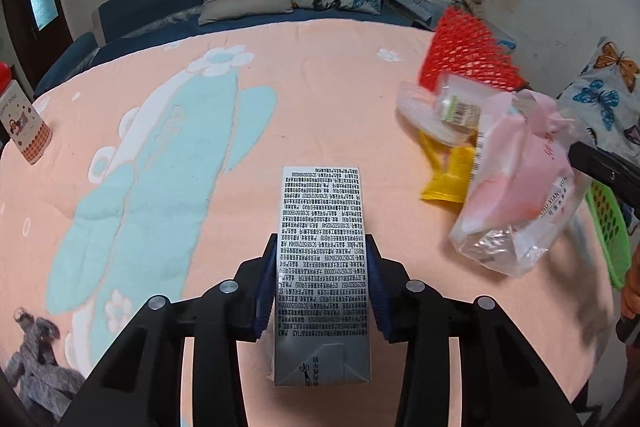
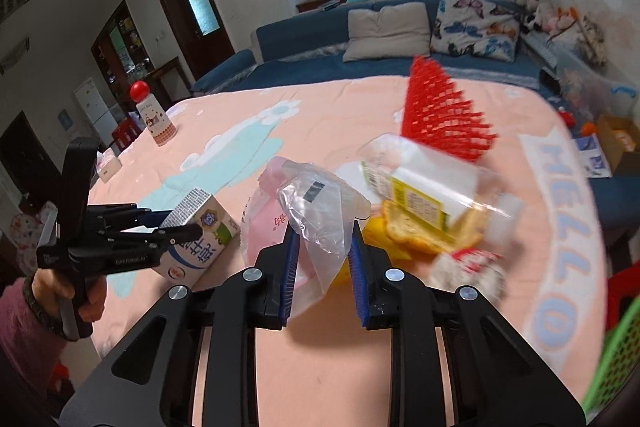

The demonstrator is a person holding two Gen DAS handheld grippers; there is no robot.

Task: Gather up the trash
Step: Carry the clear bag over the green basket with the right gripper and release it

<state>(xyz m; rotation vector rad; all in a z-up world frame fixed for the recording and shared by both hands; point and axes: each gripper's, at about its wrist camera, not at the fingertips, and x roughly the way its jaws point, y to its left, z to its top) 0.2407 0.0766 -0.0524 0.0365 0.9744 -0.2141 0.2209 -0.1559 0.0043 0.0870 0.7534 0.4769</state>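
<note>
My left gripper (image 1: pixel 322 247) is shut on a milk carton (image 1: pixel 320 247), its printed side up, over the pink blanket (image 1: pixel 280 75); the carton also shows in the right wrist view (image 2: pixel 200 235), held by the left gripper (image 2: pixel 176 227). My right gripper (image 2: pixel 322 227) has a clear plastic bag (image 2: pixel 320 215) between its fingers, which look partly closed. Around the bag lies a pile of trash: a pink bag (image 2: pixel 260 227), a yellow wrapper (image 2: pixel 416 223), a red foam net (image 2: pixel 440 111). The pile shows at the right of the left wrist view (image 1: pixel 516 187).
A red-capped bottle (image 2: pixel 150 119) stands at the blanket's far left. A green basket (image 2: pixel 616 355) sits at the right edge, and shows in the left wrist view (image 1: pixel 608 227). Grey cloth (image 1: pixel 36 367) lies at lower left. A blue sofa with pillows (image 2: pixel 384 31) is behind.
</note>
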